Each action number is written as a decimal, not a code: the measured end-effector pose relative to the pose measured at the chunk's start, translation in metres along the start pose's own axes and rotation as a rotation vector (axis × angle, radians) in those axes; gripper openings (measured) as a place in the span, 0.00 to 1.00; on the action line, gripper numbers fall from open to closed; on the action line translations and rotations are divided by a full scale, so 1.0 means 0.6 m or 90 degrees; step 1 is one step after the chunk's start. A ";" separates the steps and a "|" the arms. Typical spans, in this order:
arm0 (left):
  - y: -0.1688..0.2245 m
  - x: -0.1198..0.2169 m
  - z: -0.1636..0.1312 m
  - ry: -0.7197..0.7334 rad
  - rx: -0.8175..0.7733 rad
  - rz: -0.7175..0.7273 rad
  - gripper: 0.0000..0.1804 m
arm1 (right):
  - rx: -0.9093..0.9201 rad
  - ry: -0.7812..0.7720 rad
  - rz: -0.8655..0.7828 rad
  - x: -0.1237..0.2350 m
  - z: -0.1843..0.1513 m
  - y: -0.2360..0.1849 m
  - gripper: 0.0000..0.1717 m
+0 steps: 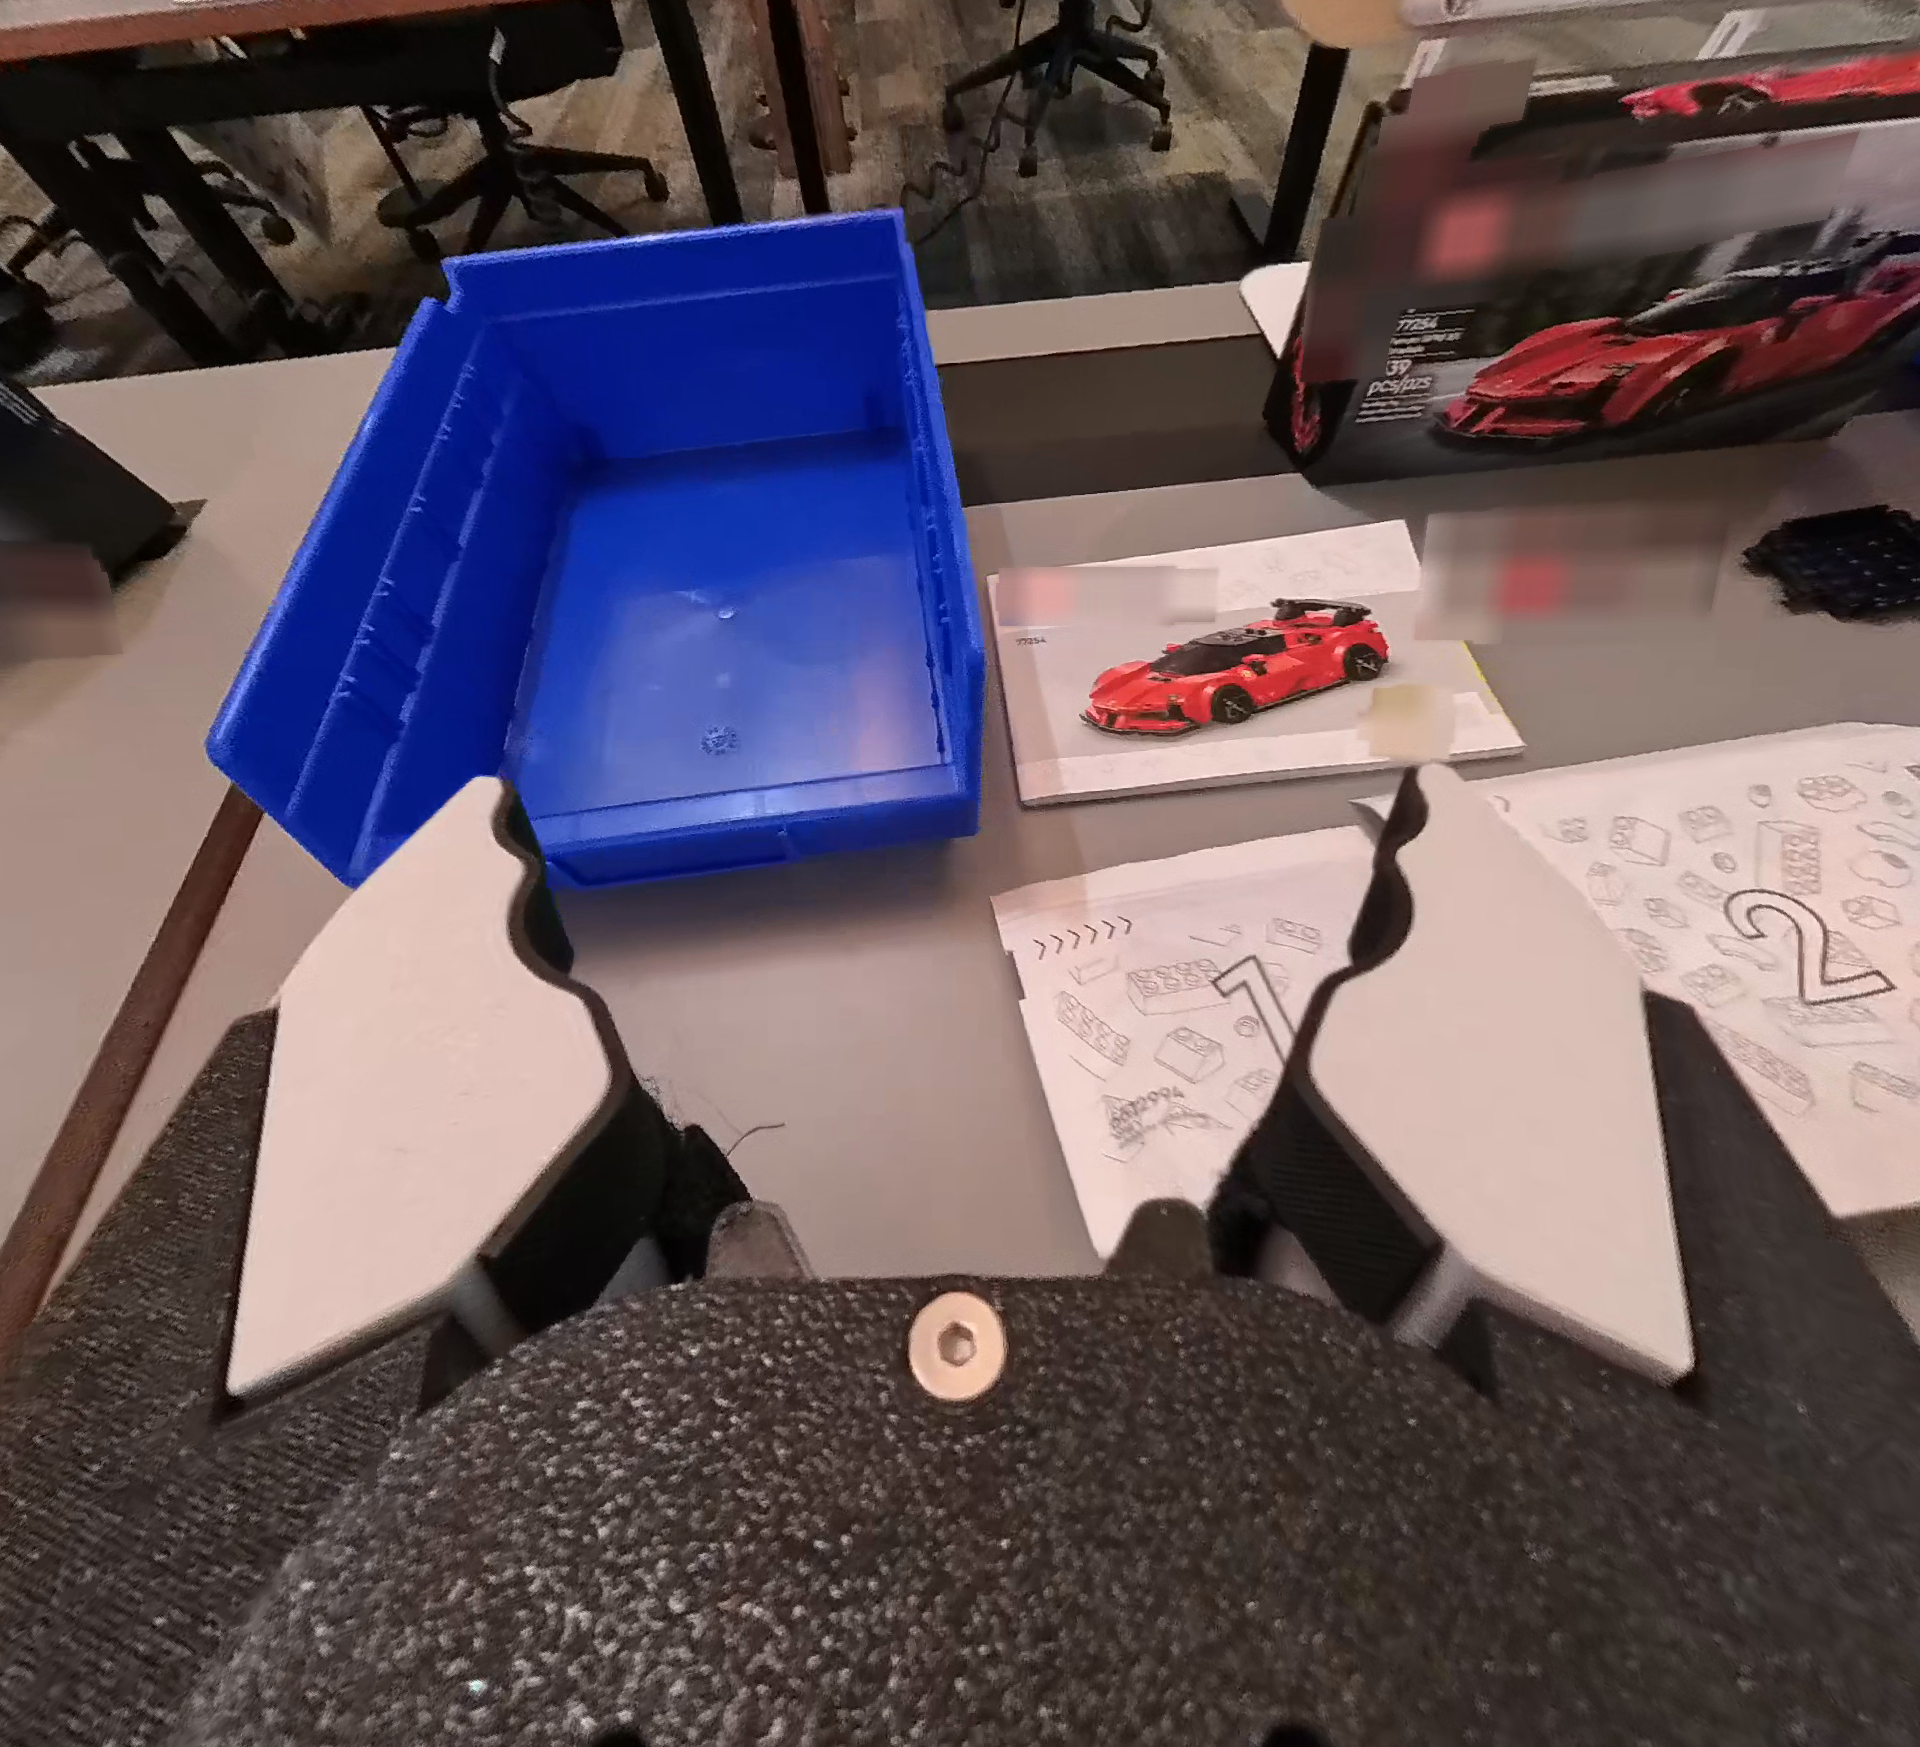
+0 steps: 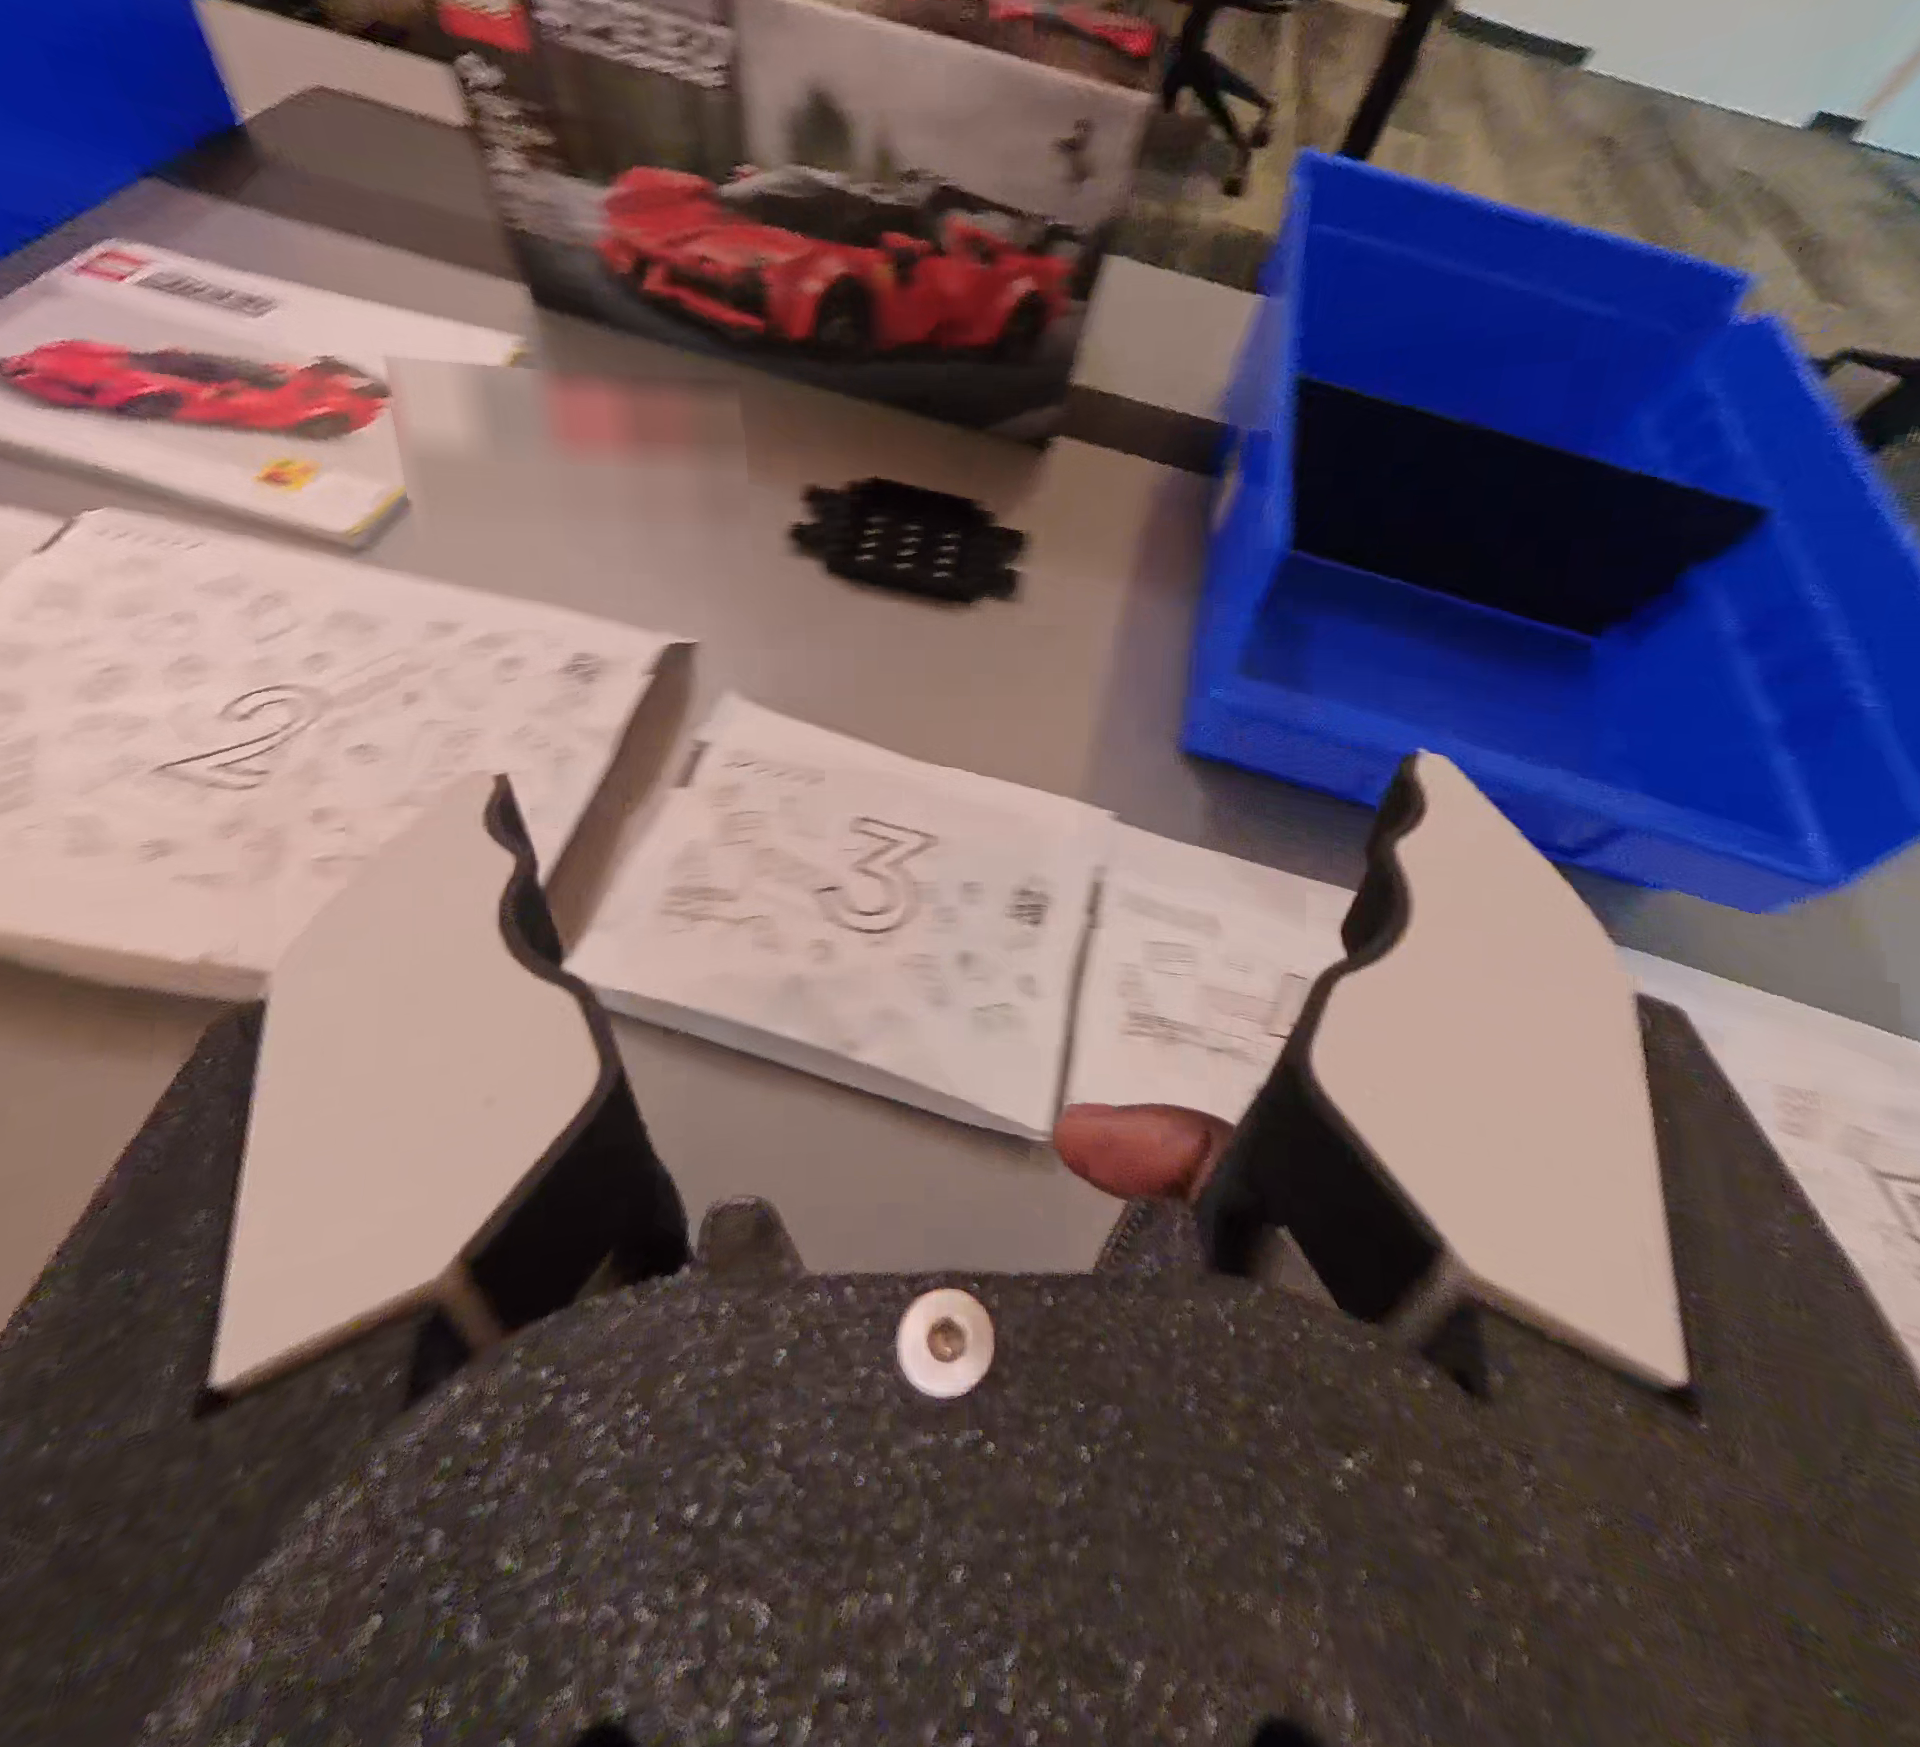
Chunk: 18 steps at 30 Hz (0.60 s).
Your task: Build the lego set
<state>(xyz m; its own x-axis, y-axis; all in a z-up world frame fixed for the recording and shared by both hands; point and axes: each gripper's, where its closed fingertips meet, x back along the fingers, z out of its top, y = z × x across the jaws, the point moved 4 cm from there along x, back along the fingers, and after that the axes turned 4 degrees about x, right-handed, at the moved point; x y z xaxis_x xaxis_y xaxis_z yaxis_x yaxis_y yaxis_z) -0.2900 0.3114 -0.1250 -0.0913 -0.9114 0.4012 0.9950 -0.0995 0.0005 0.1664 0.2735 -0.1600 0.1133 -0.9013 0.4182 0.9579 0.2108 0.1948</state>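
The left gripper [image 1: 956,798] hung wide apart and bare over the grey table [image 1: 790,1022], nearest an open blue plastic bin [image 1: 665,554]. The right gripper [image 2: 951,788], likewise spread on nothing, hovered over a white printed paper bag [image 2: 852,908], left of another blue plastic bin [image 2: 1558,679].

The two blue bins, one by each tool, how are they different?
The blue bin by the left tool has a bare, shiny floor with nothing in it; the blue bin by the right tool has a dark flat panel leaning inside. The first sits left of the booklet with the red car; the second sits right of the black studded piece. Both are blue, open-topped and stand on the grey table.
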 end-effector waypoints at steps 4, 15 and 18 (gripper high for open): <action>0.029 0.023 -0.005 0.028 -0.006 -0.007 0.81 | -0.044 0.011 -0.063 0.015 -0.009 0.097 0.85; 0.121 0.077 -0.029 0.045 0.005 -0.060 0.81 | -0.101 -0.015 -0.148 -0.003 -0.039 0.242 0.85; 0.142 0.084 -0.037 0.035 -0.013 -0.060 0.81 | -0.099 -0.029 -0.150 -0.013 -0.038 0.247 0.85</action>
<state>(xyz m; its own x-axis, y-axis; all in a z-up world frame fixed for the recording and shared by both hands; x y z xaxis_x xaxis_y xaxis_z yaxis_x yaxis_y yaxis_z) -0.2106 0.2478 -0.1249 -0.1878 -0.9177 0.3500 0.9808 -0.1943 0.0168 0.3136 0.3028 -0.1548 -0.1254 -0.8997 0.4180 0.9859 -0.0660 0.1537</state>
